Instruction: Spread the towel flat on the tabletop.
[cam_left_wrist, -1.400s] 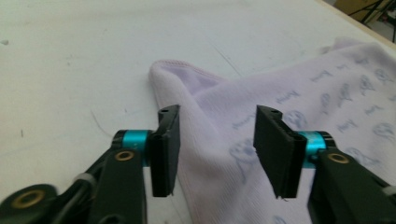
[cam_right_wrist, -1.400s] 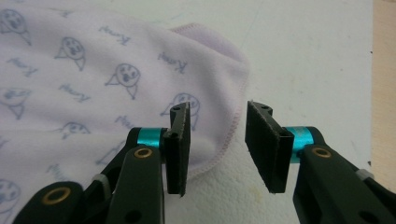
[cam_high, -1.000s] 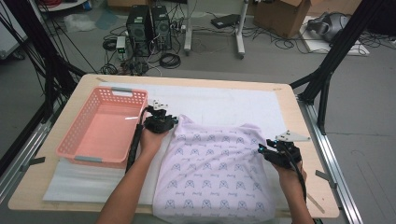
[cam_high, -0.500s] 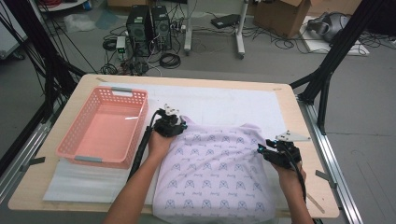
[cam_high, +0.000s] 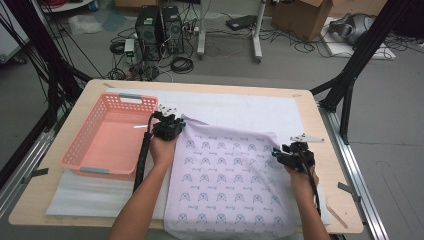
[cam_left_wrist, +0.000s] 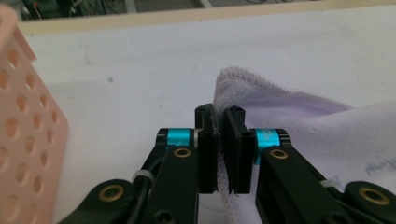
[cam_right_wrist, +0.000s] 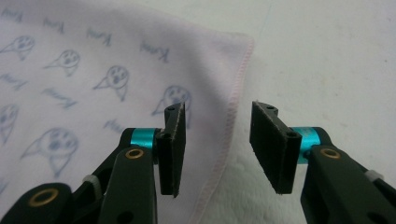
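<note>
A pale lilac towel (cam_high: 230, 180) printed with small blue figures lies spread on the white mat, its near edge hanging over the table front. My left gripper (cam_high: 176, 120) is shut on the towel's far left corner (cam_left_wrist: 224, 88), beside the basket; the stitched hem runs between its jaws (cam_left_wrist: 223, 140). My right gripper (cam_high: 277, 154) stands open at the towel's far right corner. In the right gripper view the hem (cam_right_wrist: 231, 116) lies between the two pads, and the left pad (cam_right_wrist: 173, 140) is over the cloth (cam_right_wrist: 93, 70).
A pink plastic basket (cam_high: 82, 150), nothing in it, stands at the left of the table, close to my left gripper (cam_left_wrist: 223, 140). A white foam mat (cam_high: 240, 107) covers the wooden table (cam_high: 320, 120). Metal rails run along both table sides.
My left gripper has carried the towel's far left corner outward and away, drawing the far edge flatter. The right gripper has hardly moved.
</note>
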